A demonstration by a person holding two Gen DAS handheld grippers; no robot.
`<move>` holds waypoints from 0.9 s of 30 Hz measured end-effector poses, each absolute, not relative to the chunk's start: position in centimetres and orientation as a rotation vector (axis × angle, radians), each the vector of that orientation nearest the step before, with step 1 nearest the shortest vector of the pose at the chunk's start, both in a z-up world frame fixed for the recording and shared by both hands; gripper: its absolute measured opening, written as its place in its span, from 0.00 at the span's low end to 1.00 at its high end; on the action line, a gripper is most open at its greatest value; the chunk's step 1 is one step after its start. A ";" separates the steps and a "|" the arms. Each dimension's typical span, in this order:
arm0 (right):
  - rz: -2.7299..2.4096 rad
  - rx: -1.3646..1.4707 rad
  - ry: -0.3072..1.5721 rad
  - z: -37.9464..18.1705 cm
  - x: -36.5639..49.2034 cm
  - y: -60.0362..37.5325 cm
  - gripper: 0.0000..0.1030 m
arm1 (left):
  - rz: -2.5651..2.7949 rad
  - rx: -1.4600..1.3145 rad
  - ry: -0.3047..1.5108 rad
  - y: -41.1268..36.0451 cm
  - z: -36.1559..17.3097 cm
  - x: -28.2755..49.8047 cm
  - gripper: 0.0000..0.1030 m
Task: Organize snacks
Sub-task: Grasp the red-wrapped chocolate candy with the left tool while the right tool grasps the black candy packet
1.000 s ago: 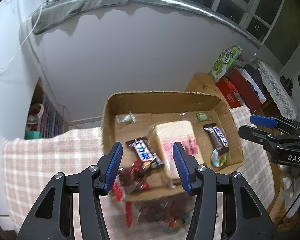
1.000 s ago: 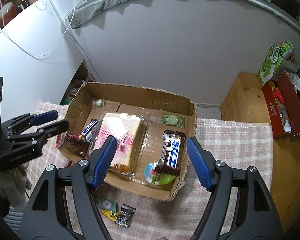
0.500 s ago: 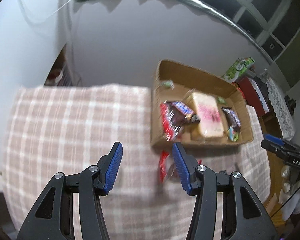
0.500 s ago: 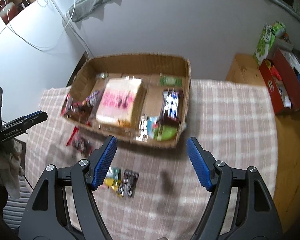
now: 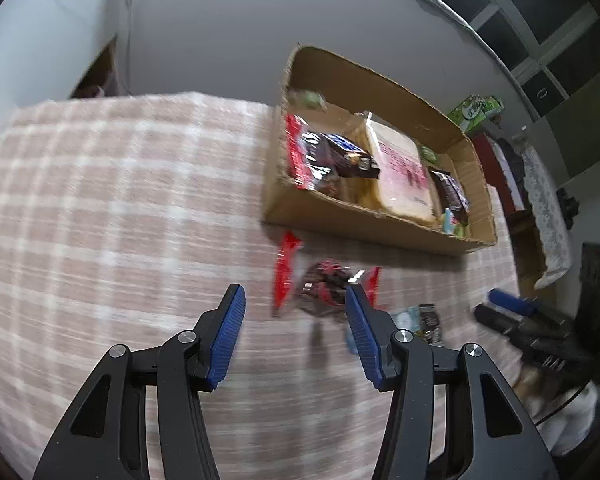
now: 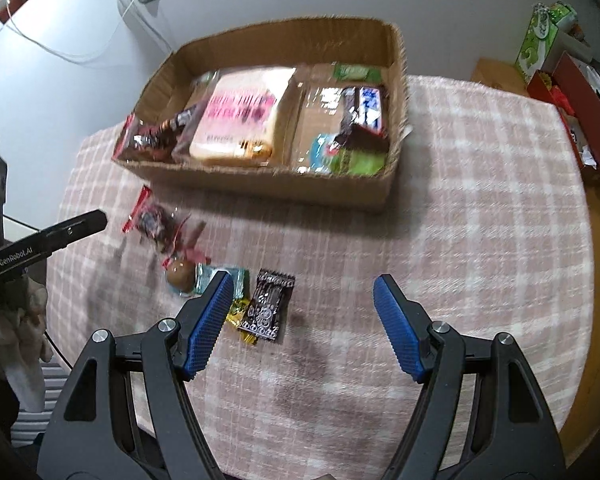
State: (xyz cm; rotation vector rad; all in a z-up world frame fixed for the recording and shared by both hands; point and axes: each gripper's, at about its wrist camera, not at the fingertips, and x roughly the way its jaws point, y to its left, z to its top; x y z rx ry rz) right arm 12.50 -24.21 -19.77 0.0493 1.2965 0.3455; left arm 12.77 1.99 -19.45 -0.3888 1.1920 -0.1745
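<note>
Two wide-open grippers above loose snacks in front of a snack box.

The brown cardboard box [image 6: 260, 184] lies at 12 o'clock on the pink checked bench cloth [image 6: 480, 208], holding a pink-printed bread pack [image 6: 240, 120] and a dark chocolate bar with blue-white label [image 6: 364, 116]. The red-edged clear candy bag [image 5: 320, 284] lies near the box's front wall. The black patterned sachet [image 6: 268, 306] lies at 11 o'clock of the right gripper [image 6: 300, 324]. The left gripper [image 5: 292, 332] holds nothing.
</note>
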 end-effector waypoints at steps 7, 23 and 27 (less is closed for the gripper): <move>0.356 0.037 1.306 -20.4 11.9 -23.3 0.73 | -0.090 -0.473 1.265 0.6 -21.4 14.5 0.50; 0.354 -0.002 1.325 -21.2 11.8 -22.5 0.73 | -0.029 -0.304 1.251 -2.1 -22.7 14.7 0.58; 0.349 -0.005 1.326 -21.3 11.8 -22.6 0.73 | -0.046 -0.270 1.232 -1.4 -22.6 13.7 0.57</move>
